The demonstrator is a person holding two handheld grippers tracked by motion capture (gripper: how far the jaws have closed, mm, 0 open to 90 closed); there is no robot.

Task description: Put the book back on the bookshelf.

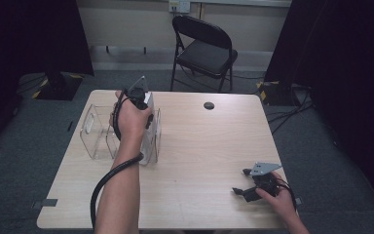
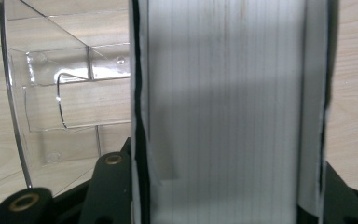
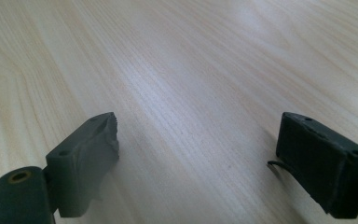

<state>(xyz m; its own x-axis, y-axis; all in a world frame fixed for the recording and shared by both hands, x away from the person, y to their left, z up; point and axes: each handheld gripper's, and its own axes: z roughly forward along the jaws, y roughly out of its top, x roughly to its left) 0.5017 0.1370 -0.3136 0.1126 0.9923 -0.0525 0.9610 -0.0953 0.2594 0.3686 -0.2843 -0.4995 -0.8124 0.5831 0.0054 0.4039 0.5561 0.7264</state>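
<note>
Clear plastic rack (image 1: 95,131) stands at 9 o'clock on the table (image 1: 199,146). Left gripper (image 1: 143,109) clamps a white book (image 2: 228,112) upright at the rack's 3 o'clock end. Right gripper (image 1: 246,183), jaws apart and holding nothing, rests at 4 o'clock.

Bare table (image 1: 209,146) lies open between the clear rack (image 1: 97,134) and the right gripper (image 1: 243,183).

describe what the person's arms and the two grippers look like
Both forearms are bare, no sleeves. The left gripper and right gripper are black, each topped by a grey three-cornered plate. A thick black cable trails from the left one. The fingers are blocky, dark, with brass-ringed holes.
</note>
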